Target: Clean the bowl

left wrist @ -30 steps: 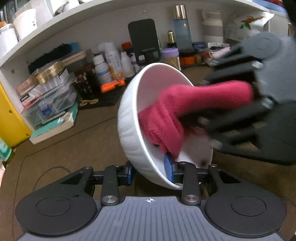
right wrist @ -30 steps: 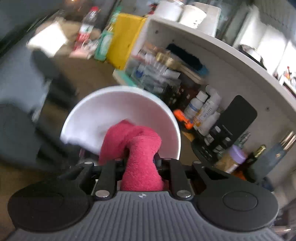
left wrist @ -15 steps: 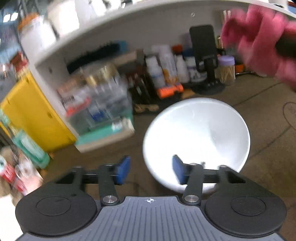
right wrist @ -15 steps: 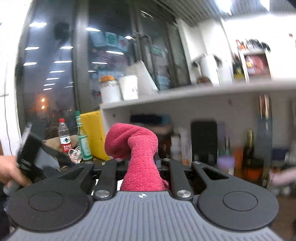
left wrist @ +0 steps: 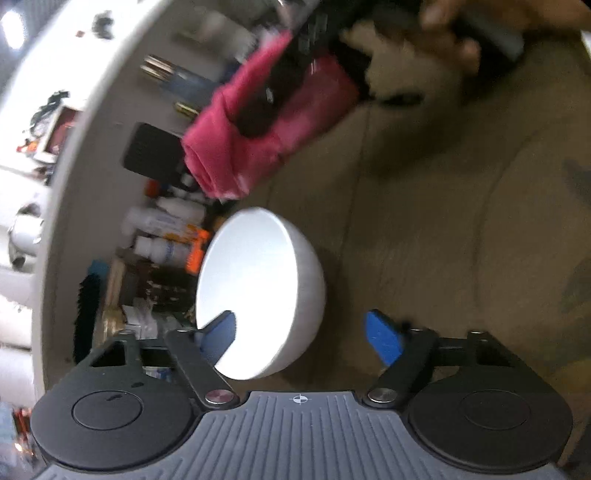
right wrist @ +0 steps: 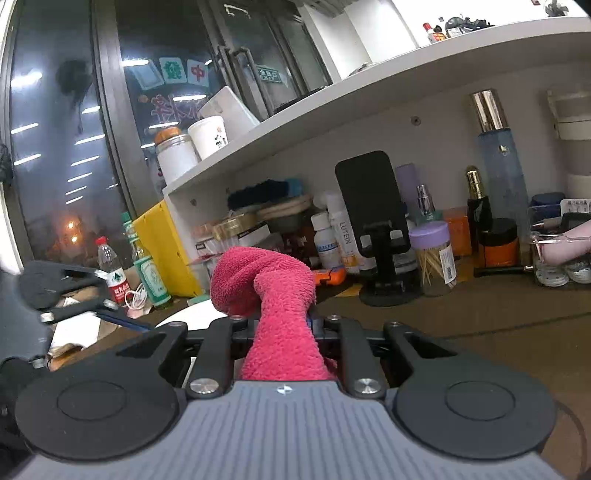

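The white bowl (left wrist: 258, 291) stands upright on the brown table mat (left wrist: 461, 240); the left wrist view is rolled sideways. My left gripper (left wrist: 301, 336) straddles the bowl's near wall: one blue pad (left wrist: 221, 332) is over the inside, the other is outside with a gap to the wall. Its jaws are closing and do not press on the bowl. My right gripper (right wrist: 284, 325) is shut on a twisted red cloth (right wrist: 280, 295), held in the air above and beyond the bowl. The red cloth (left wrist: 229, 155) shows blurred in the left wrist view. Only a sliver of the bowl (right wrist: 192, 317) shows in the right wrist view.
A white shelf (right wrist: 332, 99) runs along the back, with bottles, a black phone stand (right wrist: 373, 221), a toothpick jar (right wrist: 432, 258) and a yellow box (right wrist: 162, 251) beneath it. The left gripper (right wrist: 55, 291) shows at the left edge. A hand (left wrist: 461, 29) holds the right gripper.
The left gripper let go of the tilted bowl, which now stands on the mat, and rolled sideways with its jaws wider. The right gripper pulled the cloth out of the bowl and lifted it.
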`<state>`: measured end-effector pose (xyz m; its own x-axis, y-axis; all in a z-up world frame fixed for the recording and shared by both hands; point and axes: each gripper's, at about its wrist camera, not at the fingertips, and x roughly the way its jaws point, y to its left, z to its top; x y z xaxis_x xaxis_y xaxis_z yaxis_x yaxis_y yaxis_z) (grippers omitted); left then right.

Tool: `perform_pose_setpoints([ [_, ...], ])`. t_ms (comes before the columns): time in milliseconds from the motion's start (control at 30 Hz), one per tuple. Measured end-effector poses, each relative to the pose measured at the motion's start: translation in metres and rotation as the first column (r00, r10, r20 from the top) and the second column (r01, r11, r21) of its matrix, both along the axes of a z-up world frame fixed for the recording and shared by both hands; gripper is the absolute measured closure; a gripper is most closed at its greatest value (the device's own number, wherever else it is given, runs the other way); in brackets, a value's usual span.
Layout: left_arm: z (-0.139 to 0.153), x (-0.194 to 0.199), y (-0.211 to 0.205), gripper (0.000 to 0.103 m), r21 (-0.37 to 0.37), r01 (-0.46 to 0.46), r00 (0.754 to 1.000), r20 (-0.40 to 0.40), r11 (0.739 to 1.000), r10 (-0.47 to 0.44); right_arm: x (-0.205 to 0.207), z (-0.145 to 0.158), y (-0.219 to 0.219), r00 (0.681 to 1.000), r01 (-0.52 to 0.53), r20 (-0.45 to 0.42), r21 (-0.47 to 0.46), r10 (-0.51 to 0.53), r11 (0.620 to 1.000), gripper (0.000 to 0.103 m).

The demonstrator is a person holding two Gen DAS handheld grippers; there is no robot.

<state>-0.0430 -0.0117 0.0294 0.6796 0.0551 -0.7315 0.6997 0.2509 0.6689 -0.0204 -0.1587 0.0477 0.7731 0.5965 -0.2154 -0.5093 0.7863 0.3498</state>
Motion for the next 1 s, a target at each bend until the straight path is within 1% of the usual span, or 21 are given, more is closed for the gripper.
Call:
perform_pose_setpoints([
  [100,-0.011,0.015,0.006,0.043,0.073,0.018,0.999,-0.044,0.997,-0.015,-0.002,-0.001,0.001,1.000,-0.013,-0.015,-0.013,0.013,1.000,0.082],
  [167,-0.018,0.026,0.007,0.047,0.121,0.002,0.999,-0.040,0.993,0.003,-0.003,-0.001,0.002,1.000,-0.020,-0.021,-0.016,0.019,1.000,0.081],
  [200,-0.021,0.031,0.007,0.062,0.144,-0.006,0.999,-0.038,0.990,0.012,-0.002,-0.001,0.003,0.999,-0.022,-0.026,-0.016,0.022,1.000,0.081],
  [233,-0.025,0.036,0.008,0.069,0.167,-0.013,0.999,-0.036,0.986,0.019,-0.002,-0.002,0.003,0.999,-0.022,-0.030,-0.017,0.021,1.000,0.081],
  [267,-0.029,0.036,0.007,0.082,0.187,-0.006,0.999,-0.040,0.982,0.014,-0.001,-0.002,0.003,0.999,-0.021,-0.034,-0.018,0.021,1.000,0.081],
  [300,-0.035,0.035,0.007,0.085,0.225,0.014,1.000,-0.030,0.974,-0.007,-0.001,-0.002,0.004,0.999,-0.020,-0.037,-0.018,0.020,1.000,0.080],
  [367,-0.046,0.035,0.007,0.086,0.296,0.048,0.999,-0.013,0.954,-0.047,0.000,-0.003,0.002,0.999,-0.011,-0.046,-0.012,0.010,1.000,0.080],
  [467,-0.028,0.055,0.006,0.088,0.202,-0.052,0.995,-0.070,0.978,0.068,0.001,-0.004,-0.001,0.998,0.000,-0.056,0.000,0.000,1.000,0.079],
  [500,-0.017,0.062,0.008,0.089,0.127,-0.101,0.988,-0.105,0.987,0.114,0.001,-0.004,-0.002,0.998,0.003,-0.055,0.000,-0.003,1.000,0.079],
  [533,-0.007,0.069,0.010,0.090,0.055,-0.150,0.978,-0.141,0.987,0.156,0.001,-0.003,-0.003,0.999,0.006,-0.053,0.000,-0.006,1.000,0.079],
  [567,0.000,0.071,0.011,0.091,0.009,-0.176,0.971,-0.161,0.984,0.175,0.000,-0.003,-0.004,0.999,0.010,-0.053,0.000,-0.010,1.000,0.079],
  [600,0.010,0.074,0.014,0.091,-0.068,-0.215,0.961,-0.192,0.974,0.199,0.001,-0.003,-0.005,0.998,0.012,-0.059,-0.003,-0.012,1.000,0.079],
  [633,0.018,0.076,0.017,0.091,-0.146,-0.255,0.952,-0.210,0.956,0.222,0.002,-0.003,-0.005,0.997,0.014,-0.070,-0.012,-0.015,1.000,0.080],
  [667,0.026,0.078,0.021,0.090,-0.222,-0.295,0.942,-0.230,0.929,0.243,0.003,-0.004,-0.006,0.997,0.016,-0.080,-0.021,-0.018,1.000,0.082],
  [700,0.033,0.079,0.029,0.089,-0.325,-0.350,0.928,-0.249,0.879,0.277,0.004,-0.004,-0.006,0.996,0.016,-0.087,-0.029,-0.019,0.999,0.084],
  [733,0.040,0.079,0.037,0.089,-0.417,-0.398,0.913,-0.270,0.817,0.307,0.003,-0.004,-0.006,0.996,0.013,-0.082,-0.042,-0.017,0.999,0.085],
  [767,0.041,0.079,0.037,0.090,-0.438,-0.405,0.910,-0.272,0.803,0.312,0.001,-0.001,-0.004,0.998,0.009,-0.064,-0.065,-0.014,0.998,0.086],
  [867,0.044,0.060,0.047,0.090,-0.591,-0.439,0.898,-0.302,0.677,0.319,-0.006,0.006,0.005,1.000,0.005,0.006,-0.155,-0.004,0.988,0.087],
  [900,0.041,0.053,0.048,0.090,-0.624,-0.438,0.899,-0.301,0.647,0.318,-0.009,0.009,0.014,0.999,0.017,0.044,-0.217,-0.007,0.976,0.087],
  [967,0.038,0.031,0.043,0.089,-0.670,-0.431,0.901,-0.288,0.604,0.324,-0.012,0.011,0.027,0.995,0.033,0.097,-0.304,-0.004,0.952,0.087],
  [1000,0.035,0.026,0.047,0.089,-0.698,-0.433,0.899,-0.291,0.571,0.326,-0.014,0.011,0.038,0.990,0.047,0.138,-0.376,0.005,0.926,0.087],
])
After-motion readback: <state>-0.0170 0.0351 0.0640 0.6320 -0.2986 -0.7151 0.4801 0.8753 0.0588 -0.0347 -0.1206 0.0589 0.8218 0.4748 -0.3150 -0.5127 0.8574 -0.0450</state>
